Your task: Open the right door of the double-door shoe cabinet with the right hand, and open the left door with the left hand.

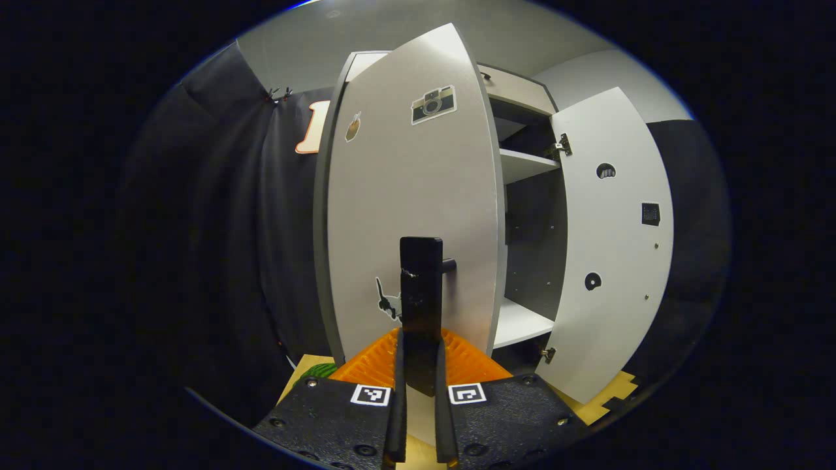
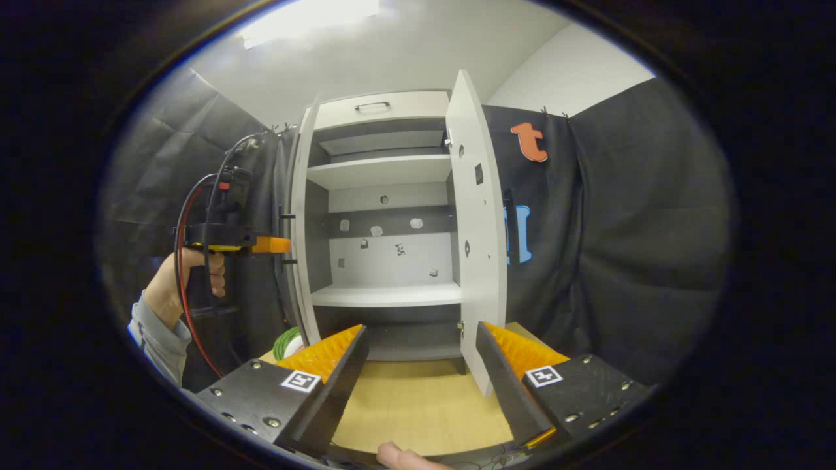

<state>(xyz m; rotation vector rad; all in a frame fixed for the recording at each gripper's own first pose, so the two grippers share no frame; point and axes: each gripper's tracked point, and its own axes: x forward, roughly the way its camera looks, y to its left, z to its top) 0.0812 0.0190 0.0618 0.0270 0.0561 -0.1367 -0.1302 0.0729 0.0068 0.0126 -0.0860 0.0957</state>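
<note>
The left gripper [image 1: 421,365] was clamped on the left door's [image 1: 411,196] upright handle [image 1: 421,287], dead ahead at centre frame. The right door [image 2: 477,228] stood wide open, centre-right; the right gripper [image 2: 421,365] hung apart, empty, near it.

You're in a recording booth, not a lived-in home: black cloth [image 2: 627,215] hangs as walls on both sides of the frame, clipped up under a plain white ceiling [image 2: 392,59]. A lone white shoe cabinet [image 2: 382,196] stands center frame on a bare wooden floor panel [image 2: 418,405].
</note>
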